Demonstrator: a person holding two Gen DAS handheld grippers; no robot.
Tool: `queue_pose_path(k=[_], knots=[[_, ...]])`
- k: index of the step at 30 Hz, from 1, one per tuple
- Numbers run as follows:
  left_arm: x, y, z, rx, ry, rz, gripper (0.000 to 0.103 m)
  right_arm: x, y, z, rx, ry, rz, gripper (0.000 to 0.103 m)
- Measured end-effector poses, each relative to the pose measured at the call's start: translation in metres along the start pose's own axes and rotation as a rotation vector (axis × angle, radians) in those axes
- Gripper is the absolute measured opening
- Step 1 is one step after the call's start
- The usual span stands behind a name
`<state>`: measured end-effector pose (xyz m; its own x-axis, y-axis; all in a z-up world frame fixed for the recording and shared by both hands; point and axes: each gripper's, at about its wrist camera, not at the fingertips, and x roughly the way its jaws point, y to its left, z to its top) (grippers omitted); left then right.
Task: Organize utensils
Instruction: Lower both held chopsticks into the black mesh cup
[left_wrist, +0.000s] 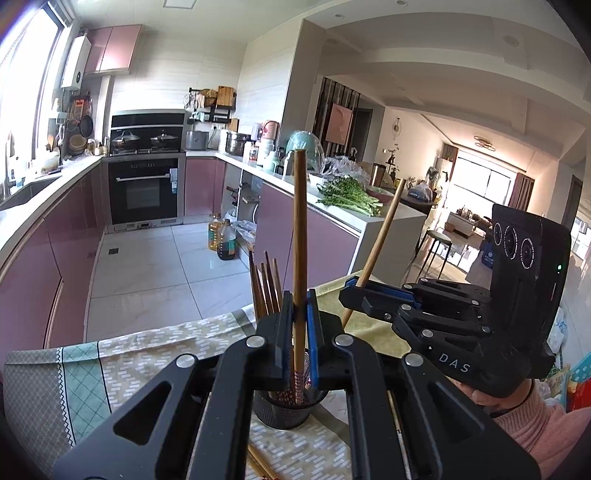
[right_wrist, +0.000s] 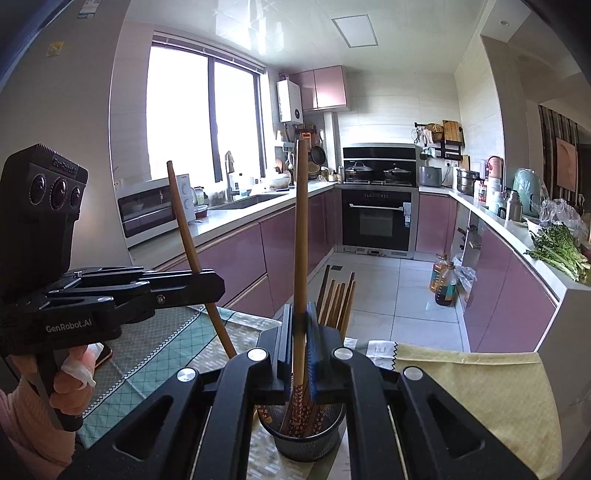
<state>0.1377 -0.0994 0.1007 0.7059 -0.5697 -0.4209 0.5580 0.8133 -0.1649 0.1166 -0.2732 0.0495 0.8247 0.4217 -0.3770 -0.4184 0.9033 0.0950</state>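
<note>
Each claw holds one chopstick above a dark mesh cup (right_wrist: 303, 435) that stands on the desk's patterned cloth (left_wrist: 155, 354). The left claw (left_wrist: 297, 332) is clamped on a chopstick (left_wrist: 299, 236) held nearly upright, its ridged tip already down inside the cup's mouth. The right claw (right_wrist: 301, 343) grips its own chopstick (right_wrist: 301, 229) the same way, upright, with the lower end among the decorated sticks already standing in the cup. A bundle of other chopsticks (right_wrist: 338, 302) rises from the cup's far side.

The step in hand looks like dropping both sticks into the cup. To do it well, keep each stick vertical and lower it until the tip is well below the rim before the claw loosens, so it slides down and does not bounce out. Release one at a time; the two claws are close together over a small opening and could knock each other. How deep the cup is cannot be judged from here, so ease down gently. A few loose chopsticks (left_wrist: 260, 467) seem to lie on the cloth just beside the cup, still to be gathered.
</note>
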Motion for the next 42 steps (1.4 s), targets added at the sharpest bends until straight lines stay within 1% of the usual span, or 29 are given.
queue_pose_path(k=[6, 15, 22, 28, 42], knots=[[0.015, 0.000, -0.008, -0.003, 0.051, 0.012, 0.008, 0.011, -0.002, -0.008, 0.013, 0.035, -0.005, 0.006], [0.025, -0.006, -0.018, 0.022, 0.136, 0.017, 0.008, 0.028, -0.005, -0.019, 0.028, 0.094, 0.002, 0.006], [0.035, -0.005, -0.024, 0.029, 0.191, 0.010, 0.008, 0.039, -0.008, -0.027, 0.048, 0.145, 0.014, 0.006], [0.054, -0.002, -0.025, 0.029, 0.239, 0.001, 0.008, 0.051, -0.009, -0.034, 0.059, 0.199, 0.024, 0.006], [0.084, 0.011, -0.021, 0.000, 0.258, 0.020, 0.008, 0.068, -0.018, -0.033, 0.105, 0.220, 0.015, 0.006]])
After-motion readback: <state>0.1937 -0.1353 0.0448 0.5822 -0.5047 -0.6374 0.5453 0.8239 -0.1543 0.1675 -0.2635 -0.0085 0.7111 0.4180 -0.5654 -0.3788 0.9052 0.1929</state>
